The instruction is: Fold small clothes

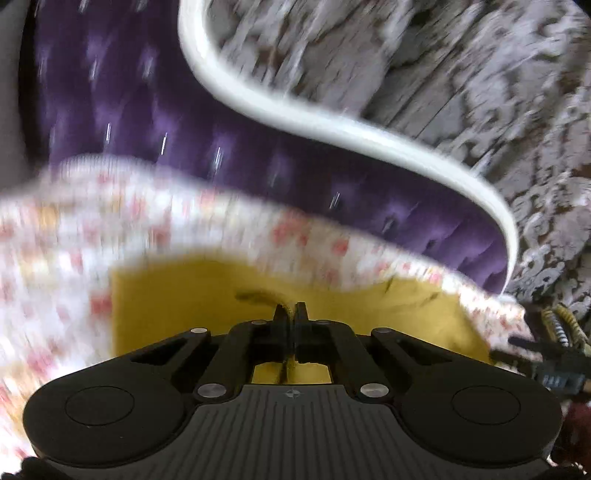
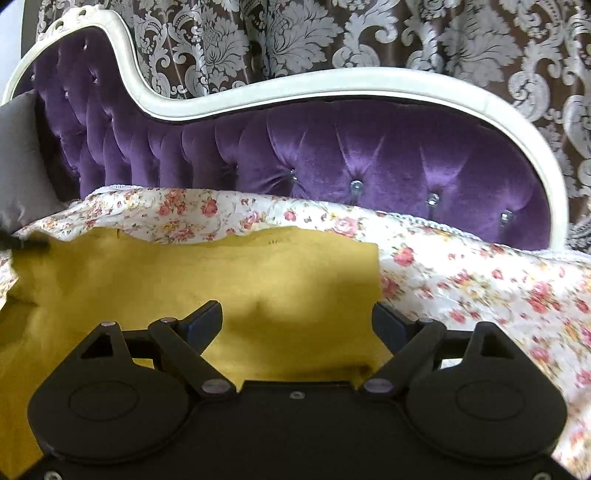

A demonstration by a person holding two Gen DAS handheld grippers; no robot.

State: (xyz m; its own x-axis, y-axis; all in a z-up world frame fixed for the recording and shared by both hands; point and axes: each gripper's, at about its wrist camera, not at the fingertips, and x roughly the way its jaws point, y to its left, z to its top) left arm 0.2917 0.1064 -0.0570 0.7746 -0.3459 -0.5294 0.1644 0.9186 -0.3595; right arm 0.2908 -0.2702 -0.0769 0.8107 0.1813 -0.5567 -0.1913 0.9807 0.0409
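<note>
A mustard-yellow garment lies spread on a floral sheet over a sofa seat. In the left wrist view, which is motion-blurred, my left gripper is shut on a pinch of the yellow garment. In the right wrist view my right gripper is open and empty, its fingers standing wide apart just above the garment's near part. The left gripper's tip shows as a dark shape at the garment's far left edge.
A purple tufted sofa back with a white curved frame rises behind the sheet. A patterned grey curtain hangs behind. A grey cushion sits at the left end.
</note>
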